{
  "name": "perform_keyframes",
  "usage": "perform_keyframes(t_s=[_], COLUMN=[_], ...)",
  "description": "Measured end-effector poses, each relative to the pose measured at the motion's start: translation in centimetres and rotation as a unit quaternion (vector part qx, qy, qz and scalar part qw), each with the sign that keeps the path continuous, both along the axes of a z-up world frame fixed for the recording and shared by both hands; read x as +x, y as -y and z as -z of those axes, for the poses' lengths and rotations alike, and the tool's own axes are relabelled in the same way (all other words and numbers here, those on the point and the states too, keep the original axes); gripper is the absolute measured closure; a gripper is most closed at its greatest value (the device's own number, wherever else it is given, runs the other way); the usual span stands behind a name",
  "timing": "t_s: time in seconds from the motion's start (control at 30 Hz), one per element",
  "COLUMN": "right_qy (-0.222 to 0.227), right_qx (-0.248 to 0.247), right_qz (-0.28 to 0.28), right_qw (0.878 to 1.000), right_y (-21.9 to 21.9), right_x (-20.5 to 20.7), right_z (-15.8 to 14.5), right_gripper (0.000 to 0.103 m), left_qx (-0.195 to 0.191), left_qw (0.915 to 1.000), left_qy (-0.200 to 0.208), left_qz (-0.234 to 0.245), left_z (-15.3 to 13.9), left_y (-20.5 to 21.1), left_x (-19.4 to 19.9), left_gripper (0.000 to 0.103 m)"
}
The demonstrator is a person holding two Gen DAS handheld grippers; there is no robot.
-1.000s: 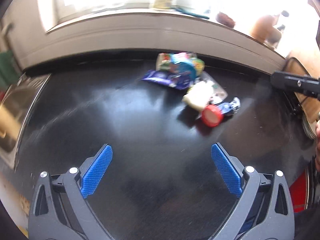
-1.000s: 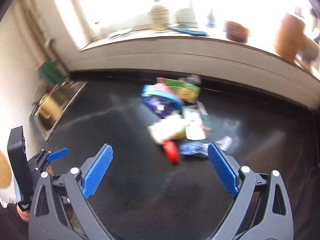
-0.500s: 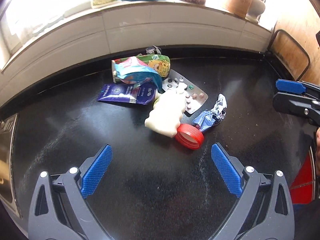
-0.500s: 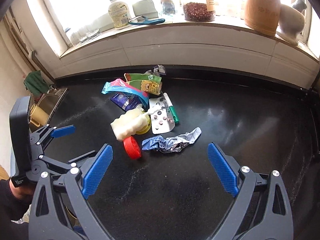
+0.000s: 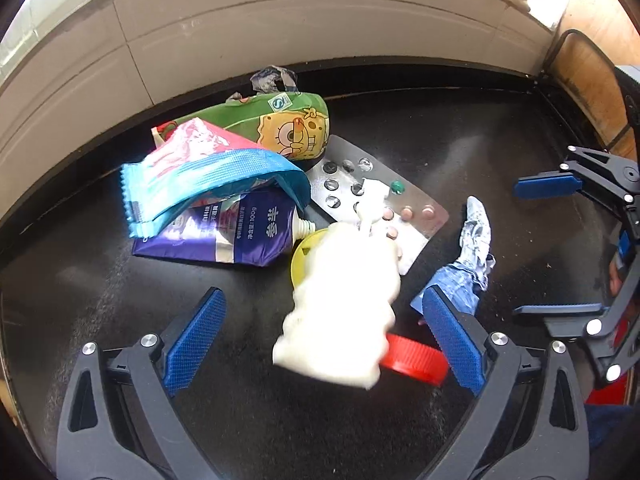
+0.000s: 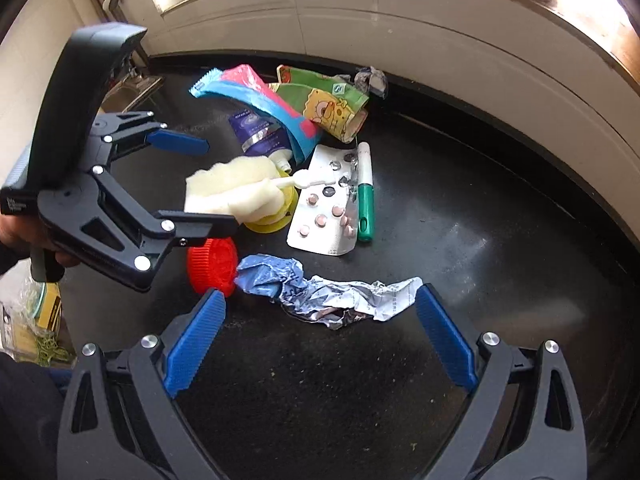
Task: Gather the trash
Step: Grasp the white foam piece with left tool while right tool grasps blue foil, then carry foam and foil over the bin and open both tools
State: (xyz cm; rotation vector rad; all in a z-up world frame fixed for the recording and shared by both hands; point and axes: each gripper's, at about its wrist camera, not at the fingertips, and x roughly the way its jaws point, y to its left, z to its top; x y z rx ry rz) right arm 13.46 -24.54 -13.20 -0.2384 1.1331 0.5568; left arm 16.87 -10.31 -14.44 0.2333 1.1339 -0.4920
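The trash lies heaped on the black counter, near the tiled wall. The left gripper is wide open around a pale sponge, its pads apart from it; a red cap sits just beside the sponge. The right gripper is also wide open, low over a crumpled foil wrapper. Farther back lie a pill blister, a green pen, a purple pouch, a blue-pink packet and a green cartoon bag.
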Motion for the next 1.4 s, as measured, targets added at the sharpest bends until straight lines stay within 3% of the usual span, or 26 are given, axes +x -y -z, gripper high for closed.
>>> perform_keyframes(t_s=[0.1,0.17,0.23,0.33,0.47,0.63,0.97,1.4], right_qy=[-0.001,0.003,0.006,0.009,0.004,0.011,0.023,0.045], right_qx=[-0.018,-0.034,-0.047,-0.063,-0.054,-0.032,0.029,0.033], right_qz=[-0.047,-0.081,-0.109,-0.129,-0.120,-0.089,0.043,0.076], right_qw=[0.999,0.996,0.993,0.990,0.991,0.995,0.998,0.996], right_y=[-0.9,-1.5,-2.1,-2.7,-2.8,-2.3,-0.3,-1.6], right_x=[0.7,0.8,0.7,0.7,0.3,-0.6,-3.2,-8.0], right_z=[1.4,2.2,2.9,3.8,3.9,2.3,-3.6,-7.3], right_gripper=[0.010,0.010,0.012,0.028,0.068,0.069,0.069,0.069], left_qx=[0.002,0.000,0.002,0.000,-0.003,-0.017,-0.032,-0.020], left_qw=[0.9999,0.9998,0.9997,0.9997,0.9999,0.9998,0.9959,0.9906], left_qy=[-0.005,-0.012,-0.015,-0.017,-0.011,0.001,0.045,0.067], left_qz=[0.010,0.017,0.020,0.019,0.008,-0.014,-0.071,-0.118], left_z=[0.6,0.9,1.2,1.5,0.9,-1.2,-6.0,-7.7], left_y=[0.3,0.5,0.5,0.5,0.3,-0.5,-2.8,-6.7], left_x=[0.2,0.2,0.1,-0.1,-0.7,-2.0,-6.1,-12.6], left_gripper=[0.013,0.026,0.032,0.049,0.055,0.058,0.059,0.059])
